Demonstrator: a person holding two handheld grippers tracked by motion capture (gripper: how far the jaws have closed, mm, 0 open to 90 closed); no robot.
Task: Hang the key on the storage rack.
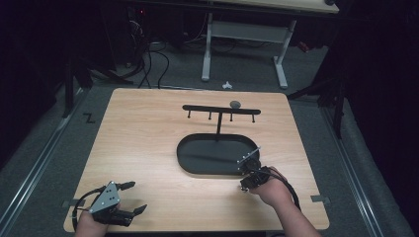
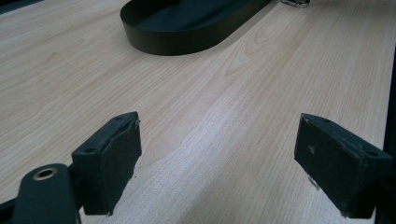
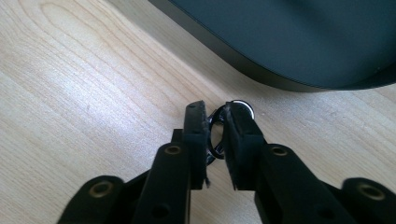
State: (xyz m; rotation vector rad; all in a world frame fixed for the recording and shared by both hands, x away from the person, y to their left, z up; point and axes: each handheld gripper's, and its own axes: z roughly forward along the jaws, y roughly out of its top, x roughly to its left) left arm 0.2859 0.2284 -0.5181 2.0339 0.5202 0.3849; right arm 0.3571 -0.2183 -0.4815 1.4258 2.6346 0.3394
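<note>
My right gripper [image 1: 244,173] is at the front right edge of the black oval tray [image 1: 183,158], with a person's hand behind it. In the right gripper view its pads [image 3: 194,126] are shut on a small dark ring [image 3: 217,150] that lies on the wood just short of the tray's wall [image 3: 219,46]. My left gripper [image 1: 136,197] rests near the table's front left corner. Its jaws [image 2: 219,140] stand wide open over bare wood with nothing between them, and the tray [image 2: 177,42] lies farther ahead.
A black T-shaped stand [image 1: 220,109] with several hooks rises from the tray's far end, and a small grey round thing [image 1: 235,104] sits on its bar. Beyond the wooden table [image 1: 138,128] stand a white-legged desk [image 1: 244,39] and floor cables [image 1: 148,59].
</note>
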